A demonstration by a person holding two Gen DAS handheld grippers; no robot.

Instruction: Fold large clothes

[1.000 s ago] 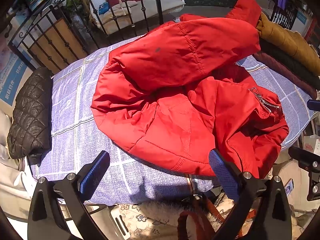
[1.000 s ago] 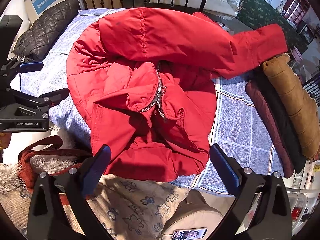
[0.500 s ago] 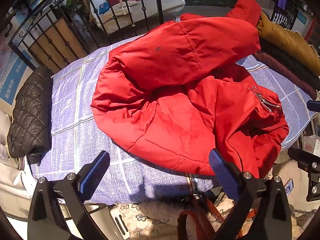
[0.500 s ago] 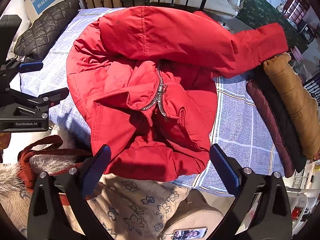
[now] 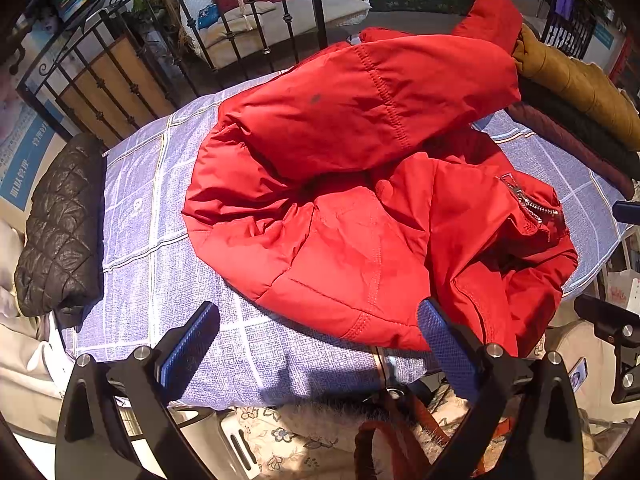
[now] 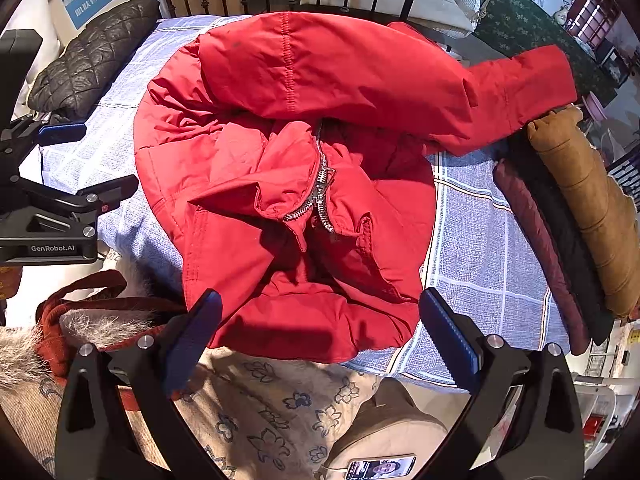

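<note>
Left wrist view: checked blue bedspread [image 5: 132,216] fills mid-frame w/ red jacket [image 5: 360,184] crumpled centre-right; left gripper [image 5: 316,340] hangs at the bed's near edge, jaws wide apart, empty. Right wrist view: jacket [image 6: 304,128] centre, zip [image 6: 320,196] mid-frame, right gripper [image 6: 320,328] spread wide, holding nothing. Prob. pre-grasp step; next needs hem/sleeve pinched and spread flat.

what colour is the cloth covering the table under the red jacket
Blue-lilac with a pale grid of check lines, on the table cloth; clearest in the right wrist view.

Red jacket [image 6: 304,168]; blue-white checked cloth [image 6: 480,248]; black quilted jacket [image 5: 60,236].
</note>
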